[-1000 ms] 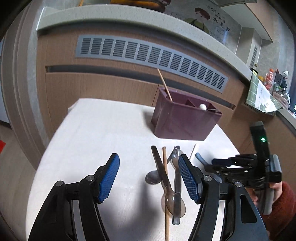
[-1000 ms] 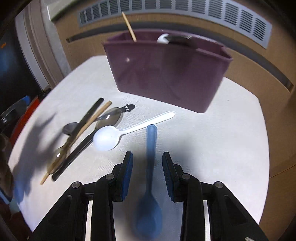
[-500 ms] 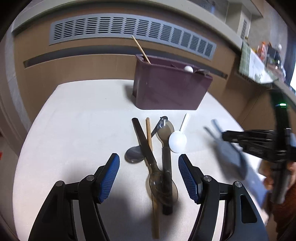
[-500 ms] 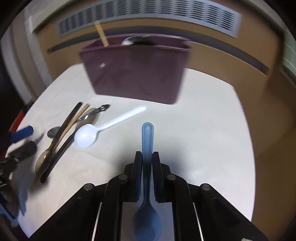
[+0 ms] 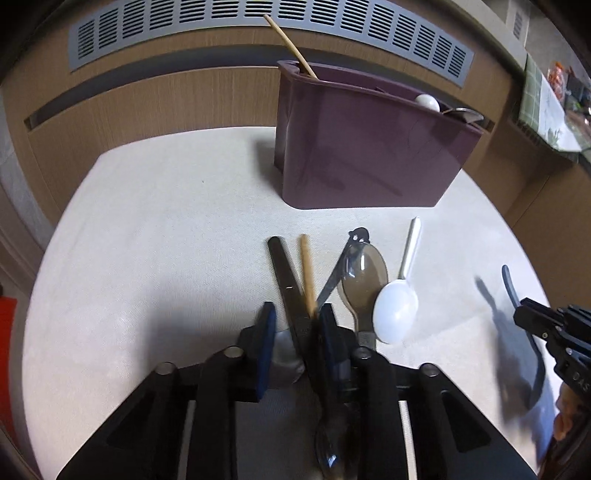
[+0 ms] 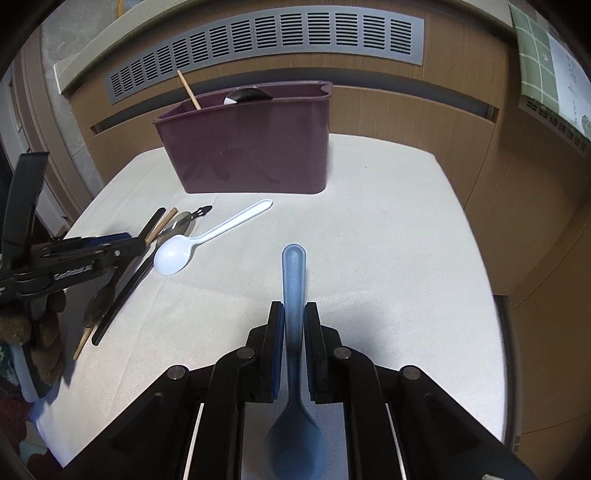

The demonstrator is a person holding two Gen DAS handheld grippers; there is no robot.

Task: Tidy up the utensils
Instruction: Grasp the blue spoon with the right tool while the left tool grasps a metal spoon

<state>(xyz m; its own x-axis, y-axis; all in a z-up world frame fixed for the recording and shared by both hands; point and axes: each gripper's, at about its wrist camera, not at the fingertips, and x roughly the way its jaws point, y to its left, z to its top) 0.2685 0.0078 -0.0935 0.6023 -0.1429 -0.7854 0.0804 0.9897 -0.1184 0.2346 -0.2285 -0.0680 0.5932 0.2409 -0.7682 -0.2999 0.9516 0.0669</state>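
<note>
A dark purple utensil holder point(image 5: 365, 147) point(image 6: 251, 147) stands at the back of the table with a chopstick and spoons in it. My right gripper point(image 6: 294, 325) is shut on a blue spoon point(image 6: 294, 280) and holds it above the table, handle forward. My left gripper point(image 5: 295, 325) is down over a pile of utensils, its jaws closed in around a dark spoon handle point(image 5: 286, 277) and a wooden chopstick point(image 5: 307, 269). A clear brown spoon point(image 5: 364, 273) and a white plastic spoon point(image 5: 397, 306) point(image 6: 173, 254) lie beside them.
The table has a cream cloth point(image 6: 388, 240). A wooden counter front with a grey vent point(image 5: 258, 22) runs behind the holder. The right gripper shows at the right edge of the left wrist view point(image 5: 550, 332).
My left gripper dropped onto the utensil pile and its jaws narrowed around the dark handle and chopstick. My right gripper closed on the blue spoon and lifted it.
</note>
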